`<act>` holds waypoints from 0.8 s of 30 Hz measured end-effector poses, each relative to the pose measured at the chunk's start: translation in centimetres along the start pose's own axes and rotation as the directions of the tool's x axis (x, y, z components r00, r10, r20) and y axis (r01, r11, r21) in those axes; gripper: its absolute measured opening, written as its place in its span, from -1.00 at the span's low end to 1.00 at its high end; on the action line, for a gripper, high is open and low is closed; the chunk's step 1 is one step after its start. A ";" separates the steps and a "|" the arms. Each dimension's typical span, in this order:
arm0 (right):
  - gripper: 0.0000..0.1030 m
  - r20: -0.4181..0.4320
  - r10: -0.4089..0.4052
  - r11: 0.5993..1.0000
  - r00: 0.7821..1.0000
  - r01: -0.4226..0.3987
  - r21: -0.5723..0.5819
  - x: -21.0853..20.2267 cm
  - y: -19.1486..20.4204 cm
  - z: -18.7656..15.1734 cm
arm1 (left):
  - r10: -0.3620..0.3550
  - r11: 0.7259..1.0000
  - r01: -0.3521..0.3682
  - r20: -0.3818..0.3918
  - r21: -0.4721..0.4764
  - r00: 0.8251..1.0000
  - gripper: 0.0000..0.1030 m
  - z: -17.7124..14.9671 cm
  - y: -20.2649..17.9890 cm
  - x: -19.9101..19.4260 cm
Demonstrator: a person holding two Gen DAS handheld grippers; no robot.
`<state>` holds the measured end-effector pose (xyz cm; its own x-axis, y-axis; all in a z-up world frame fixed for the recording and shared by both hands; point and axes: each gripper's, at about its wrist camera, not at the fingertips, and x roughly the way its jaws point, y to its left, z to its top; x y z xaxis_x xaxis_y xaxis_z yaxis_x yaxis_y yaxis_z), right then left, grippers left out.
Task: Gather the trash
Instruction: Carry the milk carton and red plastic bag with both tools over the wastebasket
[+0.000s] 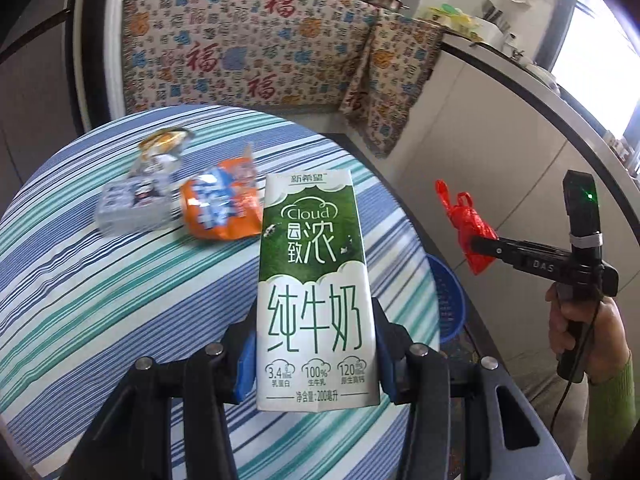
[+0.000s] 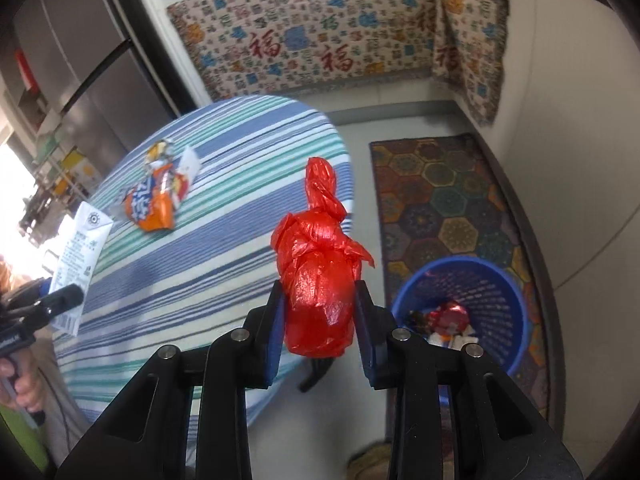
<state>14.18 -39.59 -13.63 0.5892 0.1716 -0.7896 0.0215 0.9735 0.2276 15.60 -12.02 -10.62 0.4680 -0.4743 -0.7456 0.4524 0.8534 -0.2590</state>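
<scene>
Left wrist view: the left gripper (image 1: pixel 316 364) is clenched on a green and white milk carton (image 1: pixel 316 276), held upright above the striped surface (image 1: pixel 100 300).
Right wrist view: the right gripper (image 2: pixel 319 316) is clenched on a knotted red plastic bag (image 2: pixel 318 280), pads against both its sides, raised off the edge of the surface.
On the surface: an orange snack wrapper (image 1: pixel 218 204) lies beside a small pale packet (image 1: pixel 132 208); a crumpled clear wrapper (image 1: pixel 164 148) lies just behind them.
Bin: a blue basket (image 2: pixel 492 292) stands on a patterned rug (image 2: pixel 440 192) on the floor, near the surface, with some trash already inside.
Person: a hand (image 1: pixel 580 328) with a green sleeve (image 1: pixel 612 396) holds the right gripper's handle.
</scene>
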 end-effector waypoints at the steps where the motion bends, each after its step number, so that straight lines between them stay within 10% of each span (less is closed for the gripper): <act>1: -0.37 0.004 -0.020 1.000 1.000 0.020 0.023 -0.4 -1.2 -0.2 | -0.016 1.000 0.016 -0.006 0.022 1.000 -0.06 0.5 -1.6 0.7; 10: -0.37 -0.009 -0.144 0.975 0.990 0.143 0.170 -0.7 -11.2 -0.9 | -0.109 0.979 0.116 -0.050 0.166 0.993 -0.06 4.0 -13.6 8.1; 24: -0.37 -0.067 -0.139 0.952 0.988 0.151 0.265 1.5 -20.9 -3.9 | -0.136 0.972 0.160 -0.143 0.172 0.980 -0.06 4.8 -21.3 20.1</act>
<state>11.41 -59.11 -21.78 0.5253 0.0447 -0.8498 0.3234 0.9132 0.2480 19.01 -40.75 -17.12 0.2890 -0.5499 -0.7837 0.6449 0.7168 -0.2652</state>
